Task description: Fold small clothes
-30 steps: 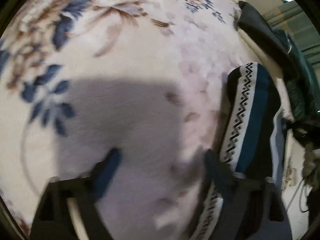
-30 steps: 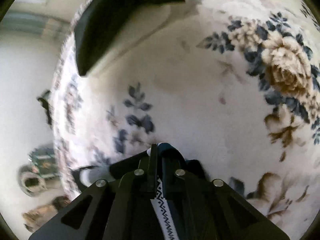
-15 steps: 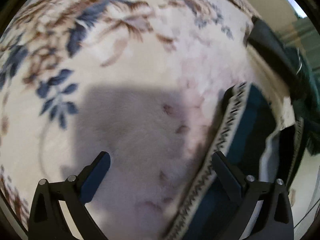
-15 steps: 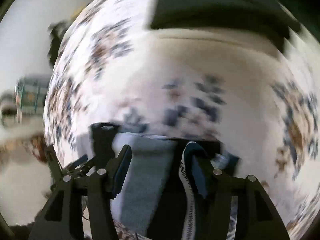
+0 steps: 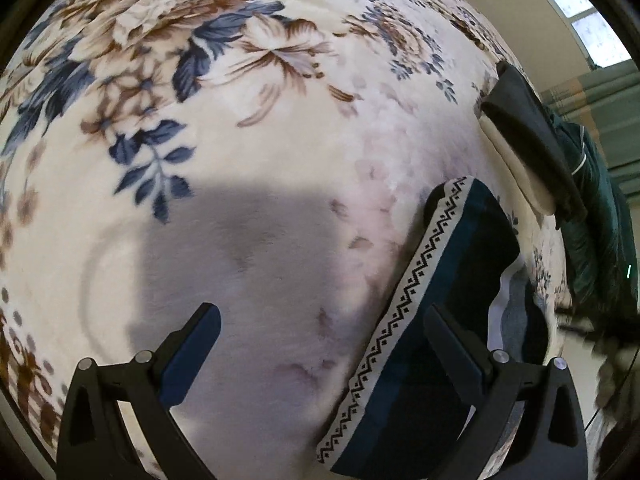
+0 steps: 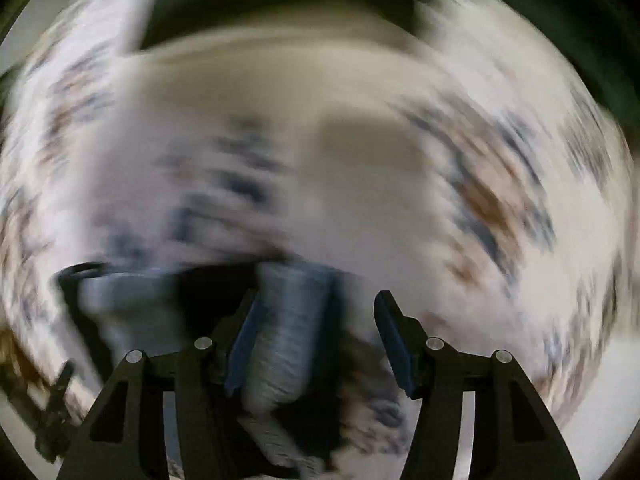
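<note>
Hovering wide and empty, left gripper (image 5: 320,336) and right gripper (image 6: 316,320) risk snagging the folded garment (image 5: 440,320), undoing its fold

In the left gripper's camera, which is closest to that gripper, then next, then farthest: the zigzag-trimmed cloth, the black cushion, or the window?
1. Zigzag-trimmed cloth: lower right, right beside the left gripper, under its right finger.
2. Black cushion: farther up on the right, at the blanket's edge.
3. Window: top right corner, farthest.
</note>
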Demonstrator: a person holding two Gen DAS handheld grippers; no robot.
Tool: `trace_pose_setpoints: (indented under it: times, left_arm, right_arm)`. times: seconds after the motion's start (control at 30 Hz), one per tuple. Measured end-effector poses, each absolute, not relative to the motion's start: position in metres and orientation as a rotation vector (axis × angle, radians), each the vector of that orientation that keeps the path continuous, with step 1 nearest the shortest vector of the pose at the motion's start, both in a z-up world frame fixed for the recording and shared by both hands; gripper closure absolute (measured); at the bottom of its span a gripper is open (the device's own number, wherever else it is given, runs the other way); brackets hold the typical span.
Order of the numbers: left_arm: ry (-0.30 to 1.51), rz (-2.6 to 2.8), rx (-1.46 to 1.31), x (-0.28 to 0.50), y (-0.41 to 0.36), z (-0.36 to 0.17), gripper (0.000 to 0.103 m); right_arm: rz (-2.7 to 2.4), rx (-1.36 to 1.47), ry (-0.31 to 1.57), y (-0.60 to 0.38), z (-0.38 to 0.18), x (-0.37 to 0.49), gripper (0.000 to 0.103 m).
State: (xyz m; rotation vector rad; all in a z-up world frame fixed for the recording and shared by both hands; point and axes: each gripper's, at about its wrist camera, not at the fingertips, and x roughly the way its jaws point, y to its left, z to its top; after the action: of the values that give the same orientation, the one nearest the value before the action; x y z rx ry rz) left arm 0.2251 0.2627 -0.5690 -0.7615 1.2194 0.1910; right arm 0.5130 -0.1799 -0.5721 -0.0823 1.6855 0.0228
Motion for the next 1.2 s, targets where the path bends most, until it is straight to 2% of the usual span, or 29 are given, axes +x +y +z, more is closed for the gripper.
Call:
trace_pose_setpoints:
  times: [0.17, 0.37, 0.4, 0.43, 0.6, 0.7, 0.8, 0.87, 0.93, 0.97, 1.03, 1.1, 1.2]
  left_arm:
    - [1.237, 0.183, -0.773, 0.227, 0.262, -0.570, 0.000]
    - [1.259, 0.145, -0.698, 0.238, 0.247, -0.563, 0.000]
    - [1.260, 0.143, -0.689, 0.239, 0.246, -0.562, 0.000]
    - [1.260, 0.139, -0.680, 0.240, 0.244, -0.560, 0.000]
    - [1.257, 0.131, -0.662, 0.240, 0.239, -0.554, 0.000]
    - [1.265, 0.129, -0.659, 0.240, 0.237, -0.554, 0.000]
    - [1.268, 0.126, -0.646, 0.239, 0.233, -0.552, 0.000]
    - [1.265, 0.120, -0.640, 0.240, 0.231, -0.550, 0.000]
    - [1.251, 0.114, -0.638, 0.244, 0.230, -0.546, 0.000]
    - [1.244, 0.110, -0.646, 0.248, 0.230, -0.545, 0.000]
    - [1.225, 0.098, -0.658, 0.259, 0.230, -0.545, 0.000]
    - [1.210, 0.074, -0.653, 0.276, 0.227, -0.547, 0.000]
    - [1.219, 0.025, -0.654, 0.308, 0.221, -0.557, 0.000]
  right_arm:
    - [0.096, 0.401, 1.787, -0.268, -0.592, 0.466, 0.043]
    - [0.261, 0.579, 1.879, -0.260, -0.628, 0.386, 0.043]
    - [0.272, 0.593, 1.876, -0.256, -0.632, 0.378, 0.060]
    - [0.278, 0.580, 1.838, -0.253, -0.629, 0.368, 0.087]
    - [0.171, 0.569, 1.712, -0.272, -0.592, 0.327, 0.089]
    - [0.108, 0.578, 1.715, -0.288, -0.580, 0.297, 0.089]
    - [0.116, 0.529, 1.782, -0.285, -0.591, 0.289, 0.088]
    - [0.136, 0.558, 1.852, -0.282, -0.606, 0.294, 0.081]
    - [0.111, 0.545, 1.819, -0.287, -0.601, 0.310, 0.078]
    - [0.106, 0.540, 1.787, -0.289, -0.596, 0.317, 0.073]
    - [0.100, 0.549, 1.693, -0.296, -0.585, 0.341, 0.042]
    - [0.133, 0.618, 1.602, -0.300, -0.583, 0.370, 0.041]
    - [0.203, 0.689, 1.585, -0.290, -0.607, 0.414, 0.041]
